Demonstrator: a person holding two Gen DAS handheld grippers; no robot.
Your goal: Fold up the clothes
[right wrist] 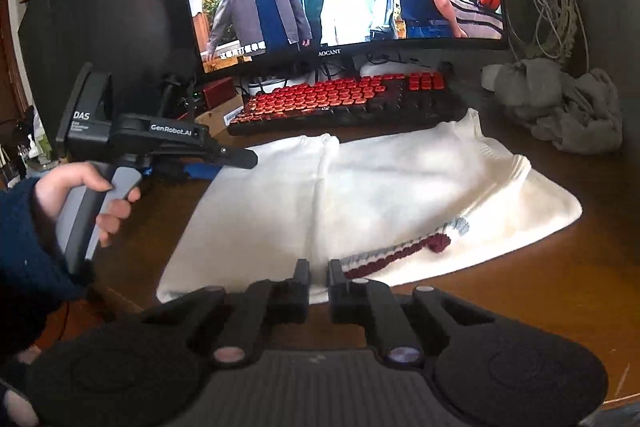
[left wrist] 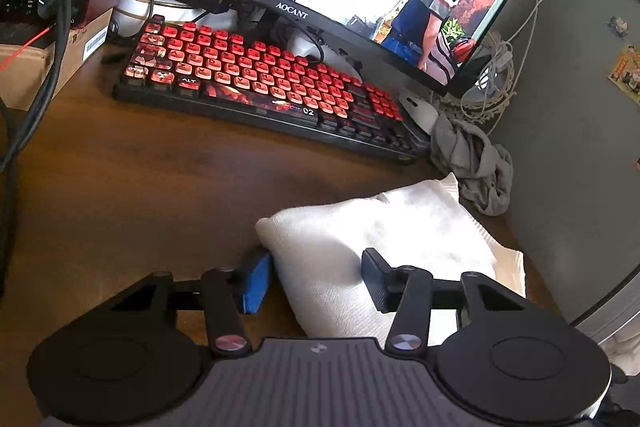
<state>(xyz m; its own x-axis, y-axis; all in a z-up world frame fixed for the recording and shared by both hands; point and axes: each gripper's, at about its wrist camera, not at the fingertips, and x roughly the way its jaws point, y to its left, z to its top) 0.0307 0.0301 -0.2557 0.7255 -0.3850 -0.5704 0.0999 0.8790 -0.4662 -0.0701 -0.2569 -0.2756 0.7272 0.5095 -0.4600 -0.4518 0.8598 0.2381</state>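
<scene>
A white sweater [right wrist: 360, 195] lies folded on the wooden desk [left wrist: 140, 187] in front of the keyboard [left wrist: 256, 83]. The left gripper [left wrist: 316, 281] has fingers spread across its corner. The right gripper [right wrist: 319, 277] pinches the near hem, hiding the fabric caught there. Grey cloth [right wrist: 568, 111] is bunched behind

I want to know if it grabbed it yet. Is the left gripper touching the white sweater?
Cannot tell. In the left wrist view the left gripper stands open around a corner of the white sweater, but no view plainly shows contact or a gap.
</scene>
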